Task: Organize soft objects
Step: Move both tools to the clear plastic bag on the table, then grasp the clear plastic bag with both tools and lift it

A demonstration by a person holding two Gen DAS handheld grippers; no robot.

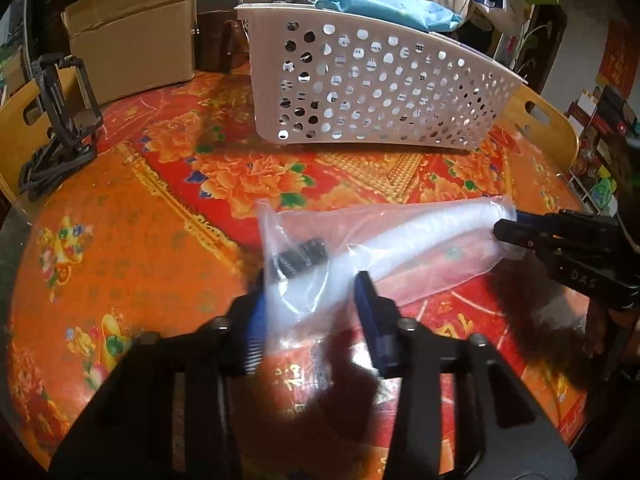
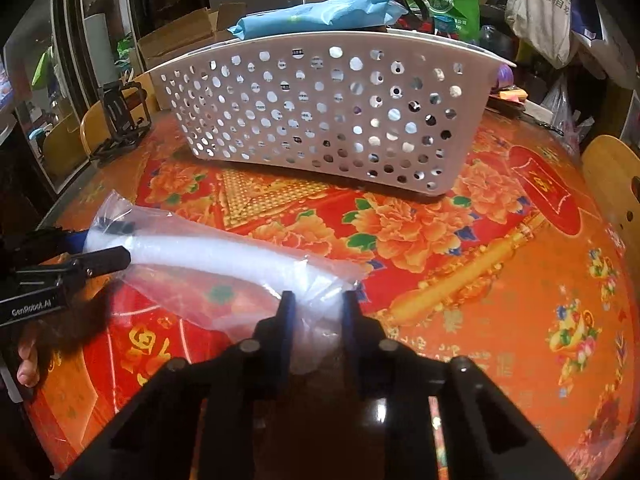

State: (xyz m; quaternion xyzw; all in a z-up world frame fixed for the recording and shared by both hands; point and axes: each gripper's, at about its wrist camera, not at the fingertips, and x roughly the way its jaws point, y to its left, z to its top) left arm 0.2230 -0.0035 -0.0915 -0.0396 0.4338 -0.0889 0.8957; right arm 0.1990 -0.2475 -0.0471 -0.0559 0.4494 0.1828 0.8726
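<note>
A clear plastic bag (image 1: 384, 248) holding a white corrugated hose and a black fitting (image 1: 298, 260) lies on the red and orange floral tablecloth (image 1: 160, 208). My left gripper (image 1: 310, 280) is open, its blue-padded fingers on either side of the bag's end with the fitting. My right gripper (image 2: 318, 300) is open around the bag's other end (image 2: 316, 320). The bag also shows in the right wrist view (image 2: 208, 256). A white perforated basket (image 1: 376, 92) stands behind, with a blue soft pack (image 1: 384, 4) in it.
A cardboard box (image 1: 132, 40) and a black folding stand (image 1: 60, 120) sit at the table's left. Yellow chair backs (image 2: 616, 192) ring the table. Bags and clutter stand behind the basket (image 2: 320, 108).
</note>
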